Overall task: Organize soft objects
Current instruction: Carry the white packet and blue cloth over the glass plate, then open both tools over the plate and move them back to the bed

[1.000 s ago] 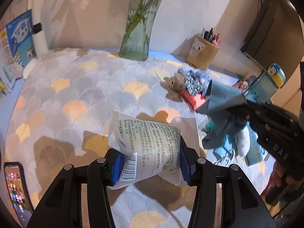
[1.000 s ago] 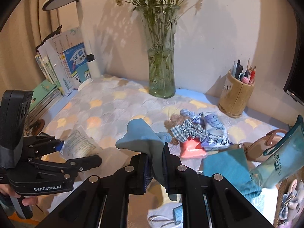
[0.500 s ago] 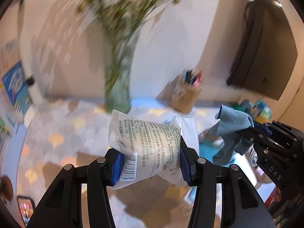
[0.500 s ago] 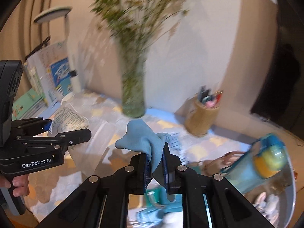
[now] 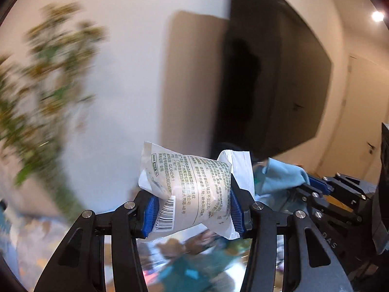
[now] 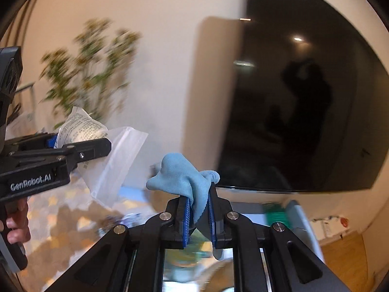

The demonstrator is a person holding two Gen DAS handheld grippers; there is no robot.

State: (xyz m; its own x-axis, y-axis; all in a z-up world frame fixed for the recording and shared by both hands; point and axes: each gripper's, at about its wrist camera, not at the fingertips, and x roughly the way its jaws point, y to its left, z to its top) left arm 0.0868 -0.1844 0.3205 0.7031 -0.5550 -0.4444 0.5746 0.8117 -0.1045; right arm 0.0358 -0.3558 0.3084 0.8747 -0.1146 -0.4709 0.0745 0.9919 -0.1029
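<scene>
Much of the room is smeared with blur, so the green plant [image 5: 41, 92] by the wall is only a fuzzy shape, and the things on the table [image 6: 60, 221] below are just blobs of teal, brown and pink that cannot be told apart. The table's cover shows pale and orange patches, but its pattern is hard to read. The left gripper [image 5: 193, 209] pinches a white packet [image 5: 192, 194] with small print and a barcode between its blue pads [image 5: 149, 210], one pad on each side, and the packet puffs out above them. The packet hides what is right behind it, and a see-through bag [image 6: 116, 160] hangs beside it in the right wrist view. The right gripper [image 6: 198, 215] has its jaws nearly pressed together on a light blue cloth [image 6: 184, 180], which bunches up above the pads while a bit hangs below. Both things are up in the air above the table, not lying on it. In the left wrist view the cloth [image 5: 279, 177] is partly hidden behind the packet and the other gripper's black arms. A big dark screen [image 6: 304, 102] hangs on the wall and fills the right side, with a dim shadowy shape mirrored in it. A hand [image 6: 17, 223] holds the left gripper's handle at the edge, mostly cut off.
</scene>
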